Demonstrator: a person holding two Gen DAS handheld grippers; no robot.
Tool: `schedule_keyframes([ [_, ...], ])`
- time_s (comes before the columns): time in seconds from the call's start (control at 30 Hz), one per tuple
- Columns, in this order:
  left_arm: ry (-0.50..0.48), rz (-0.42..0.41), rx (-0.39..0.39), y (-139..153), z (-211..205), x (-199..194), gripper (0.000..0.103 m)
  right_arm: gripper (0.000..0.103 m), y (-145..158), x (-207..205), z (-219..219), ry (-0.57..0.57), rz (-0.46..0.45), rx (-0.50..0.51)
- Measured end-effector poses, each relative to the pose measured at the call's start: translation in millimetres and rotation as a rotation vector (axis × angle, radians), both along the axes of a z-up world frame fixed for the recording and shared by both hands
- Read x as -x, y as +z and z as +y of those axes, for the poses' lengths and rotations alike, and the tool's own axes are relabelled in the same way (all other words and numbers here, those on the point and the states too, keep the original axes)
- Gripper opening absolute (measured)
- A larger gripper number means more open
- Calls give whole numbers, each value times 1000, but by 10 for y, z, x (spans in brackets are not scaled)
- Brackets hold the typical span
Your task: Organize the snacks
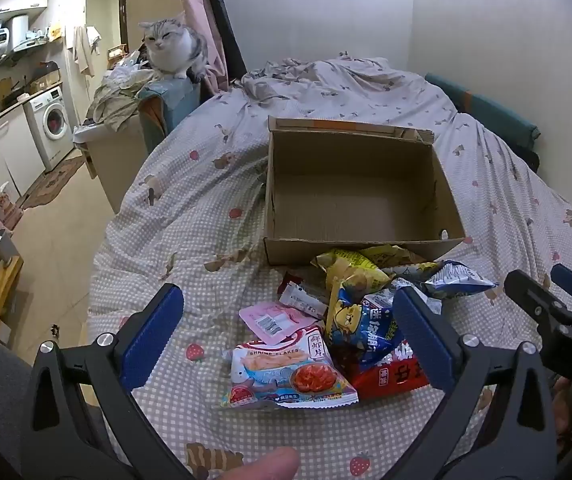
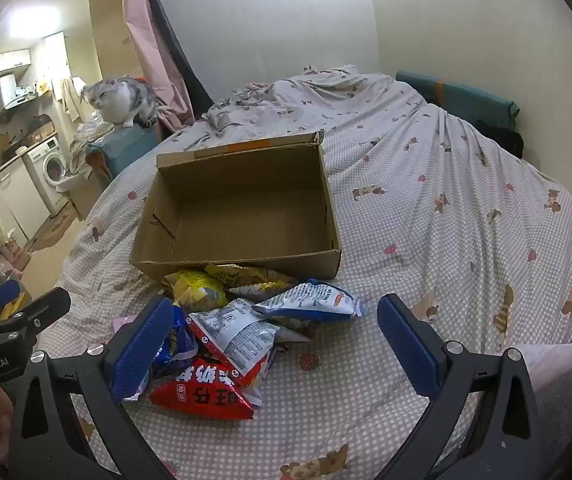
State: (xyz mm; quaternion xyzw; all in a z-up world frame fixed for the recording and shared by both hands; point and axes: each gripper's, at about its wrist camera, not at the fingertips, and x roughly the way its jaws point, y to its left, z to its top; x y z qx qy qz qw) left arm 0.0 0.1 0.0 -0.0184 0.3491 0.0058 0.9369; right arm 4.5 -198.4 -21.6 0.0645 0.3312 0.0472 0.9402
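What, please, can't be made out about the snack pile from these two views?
- Left wrist view: red snack packet, partly hidden by the left tool's blue finger.
- Right wrist view: dark blue snack bag, mostly behind the right tool's finger.
- Both views: yellow snack bags, overlapped; count unclear.

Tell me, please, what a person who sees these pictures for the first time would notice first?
Probably the pile of colourful snack bags on the checked bedspread, lying just in front of the empty cardboard box in the middle of the bed. Next, the grey and white cat sitting on a box beyond the bed's far left corner, facing the camera. In the foreground, the left gripper and the right gripper are both open, holding nothing.
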Motion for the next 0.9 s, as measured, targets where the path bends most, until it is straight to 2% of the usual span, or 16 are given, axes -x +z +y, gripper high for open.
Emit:
schedule_keyframes([
  [0.3,6,-10,-3,-3,77,23,103,103,25,0,17,2,-2,6],
  [0.37,4,-4,-12,69,15,6,103,103,4,13,36,5,1,8],
  [0.9,-3,-19,-23,62,-33,25,103,103,3,12,38,6,1,12],
])
